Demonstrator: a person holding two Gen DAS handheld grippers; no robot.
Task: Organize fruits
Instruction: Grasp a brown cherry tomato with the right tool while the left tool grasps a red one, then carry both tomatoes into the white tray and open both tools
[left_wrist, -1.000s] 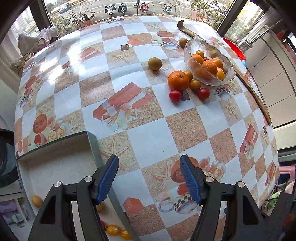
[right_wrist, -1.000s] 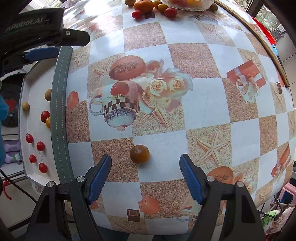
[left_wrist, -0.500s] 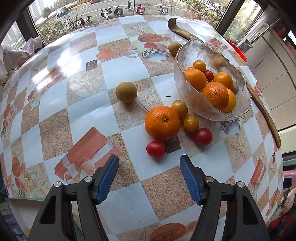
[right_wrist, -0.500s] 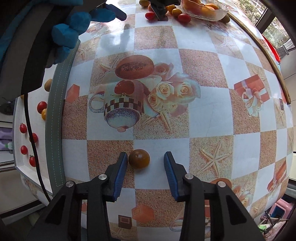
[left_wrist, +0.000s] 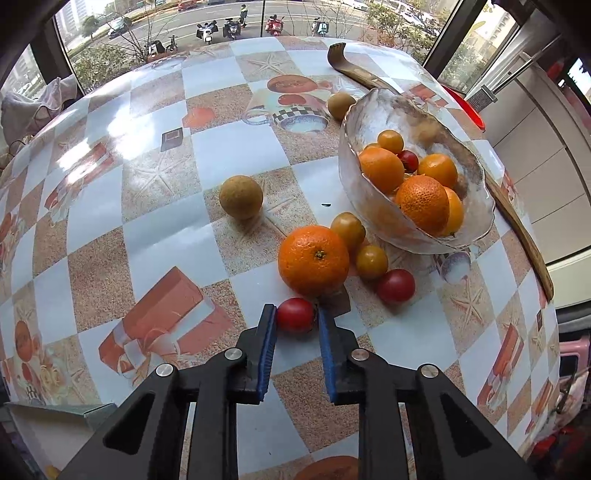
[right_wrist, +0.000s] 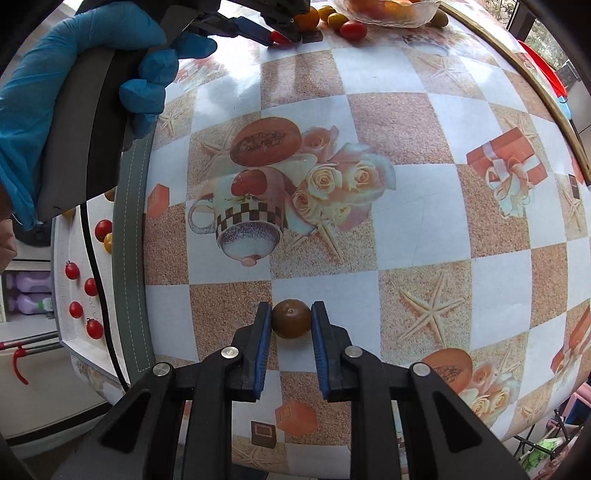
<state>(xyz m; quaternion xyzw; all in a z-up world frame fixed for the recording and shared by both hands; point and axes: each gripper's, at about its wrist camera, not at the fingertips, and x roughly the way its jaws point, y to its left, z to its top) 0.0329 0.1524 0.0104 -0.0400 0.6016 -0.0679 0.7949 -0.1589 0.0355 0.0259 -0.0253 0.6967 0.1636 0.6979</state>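
Left gripper (left_wrist: 296, 316) closed onto a red cherry tomato (left_wrist: 295, 315) resting on the patterned tablecloth (left_wrist: 147, 206), blue pads touching both sides. Just beyond, touching it, a large orange (left_wrist: 313, 260); farther right, a glass bowl (left_wrist: 373, 206) holding oranges and small tomatoes. Right gripper (right_wrist: 291, 320) clamped on a brown-green tomato (right_wrist: 291, 318) near the table's front edge. At far left, red cherry tomatoes on a white tray (right_wrist: 63, 295).
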